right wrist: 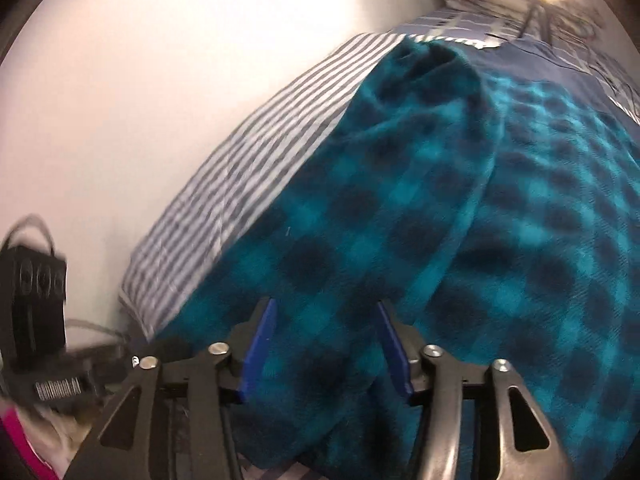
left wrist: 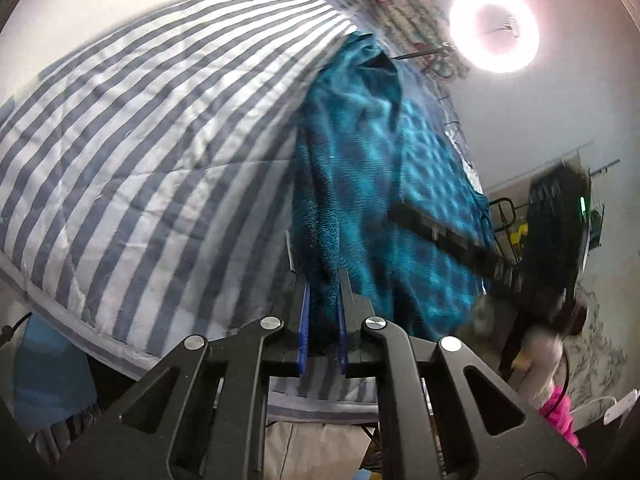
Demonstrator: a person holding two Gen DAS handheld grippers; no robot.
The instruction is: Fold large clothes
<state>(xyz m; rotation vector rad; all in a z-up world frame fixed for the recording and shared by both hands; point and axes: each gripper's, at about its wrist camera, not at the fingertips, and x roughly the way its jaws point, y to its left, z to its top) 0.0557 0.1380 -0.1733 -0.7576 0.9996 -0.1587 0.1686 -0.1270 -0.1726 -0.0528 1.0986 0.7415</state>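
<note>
Teal and black checked fuzzy fleece cloth (left wrist: 360, 168) lies on a bed with a grey and white striped quilt (left wrist: 140, 140). From the left wrist view, the left tool (left wrist: 323, 312) has its two blue pads pressed close on a bunched edge of this cloth, so it is holding the cloth. The cloth runs up from the pads in a long fold across the quilt. A bright round ring lamp (left wrist: 494, 28) shines near the top right. The other tool, black and blurry, shows at the right side over the cloth. From the right wrist view, the right tool (right wrist: 326, 346) has its blue pads wide apart, with the checked cloth (right wrist: 400, 220) spread under and between them; nothing is pinched there. The striped quilt (right wrist: 248, 160) shows at the cloth's left, beside a white wall (right wrist: 160, 80). A black box with round dials (right wrist: 36, 296) sits at the far left
</note>
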